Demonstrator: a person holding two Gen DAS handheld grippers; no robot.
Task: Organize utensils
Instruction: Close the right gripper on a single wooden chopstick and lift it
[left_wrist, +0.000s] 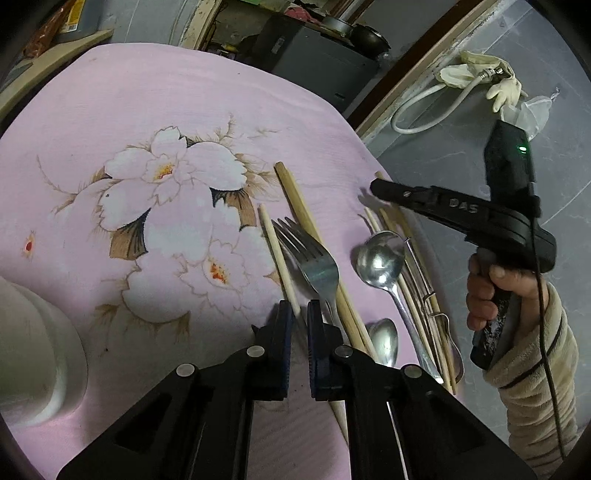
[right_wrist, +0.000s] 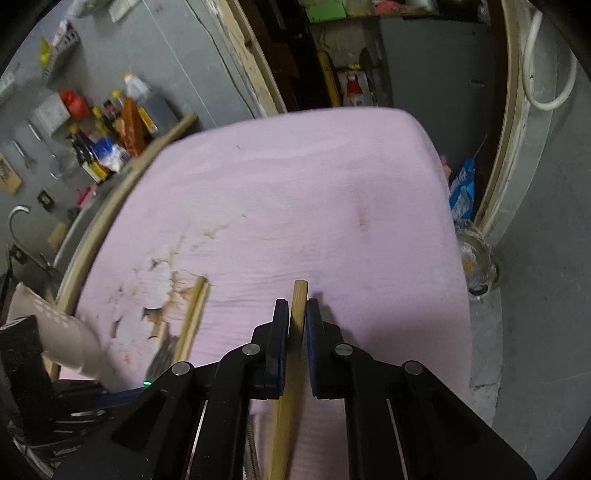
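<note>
Chopstick (right_wrist: 298, 314) clamped between right gripper (right_wrist: 296, 317) pads, tip protruding past fingers. Left gripper (left_wrist: 300, 317) jaws narrow, nothing visibly held, poised over fork (left_wrist: 314, 264) on pink cloth (left_wrist: 110, 92). Risk judged: off-centre pinch, chopstick pivots, slips; neighbouring spoon (left_wrist: 380, 260) disturbed.

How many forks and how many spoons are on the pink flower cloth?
Forks: 1
Spoons: 2, a big one and a small one
Total: 3
Chopsticks: not counted, because the ones on the right are too bunched up to tell apart.
</note>
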